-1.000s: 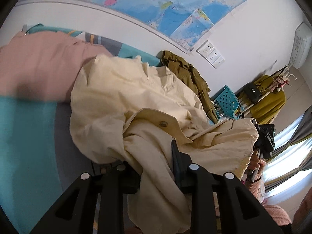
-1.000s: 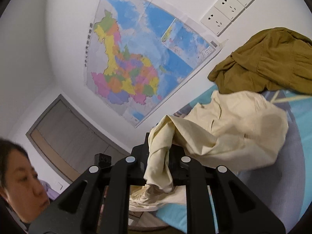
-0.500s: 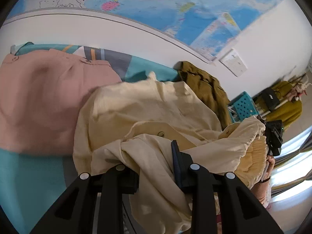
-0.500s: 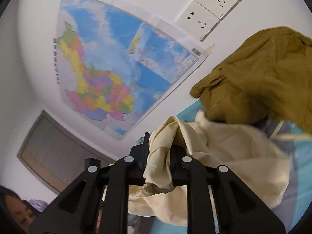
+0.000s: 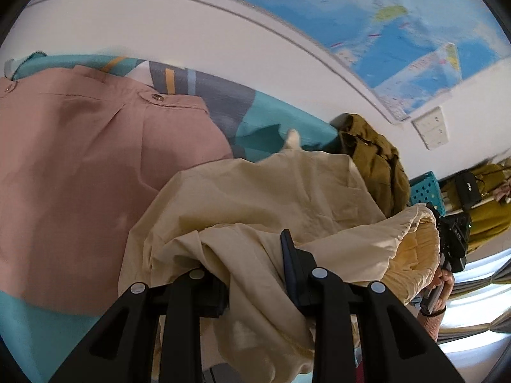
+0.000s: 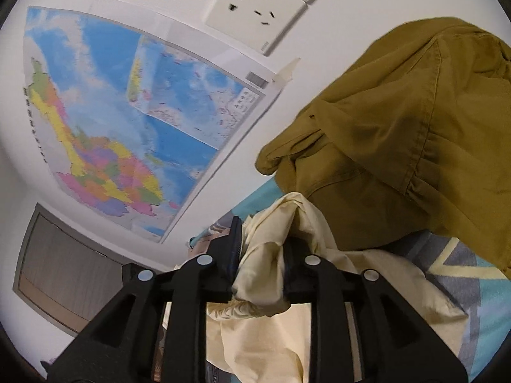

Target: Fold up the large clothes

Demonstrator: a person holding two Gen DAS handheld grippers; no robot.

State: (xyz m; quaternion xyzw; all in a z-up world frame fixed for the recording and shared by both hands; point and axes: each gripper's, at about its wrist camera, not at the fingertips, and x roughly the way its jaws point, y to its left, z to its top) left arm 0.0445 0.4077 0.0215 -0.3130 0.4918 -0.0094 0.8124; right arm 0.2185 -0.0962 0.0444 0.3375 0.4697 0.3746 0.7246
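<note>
Bunching between both grippers' jaws, cream garment [image 5: 274,191].

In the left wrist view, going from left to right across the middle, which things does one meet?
pink garment → cream garment → olive garment → teal basket → black bag

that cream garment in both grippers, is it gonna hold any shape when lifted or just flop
Probably flop: the cream garment sags in loose folds between the left gripper and the right gripper. It looks thin and light, bunching small between the fingers. The right jaws have just been opening with cloth still between them, so that end may slip free.
</note>
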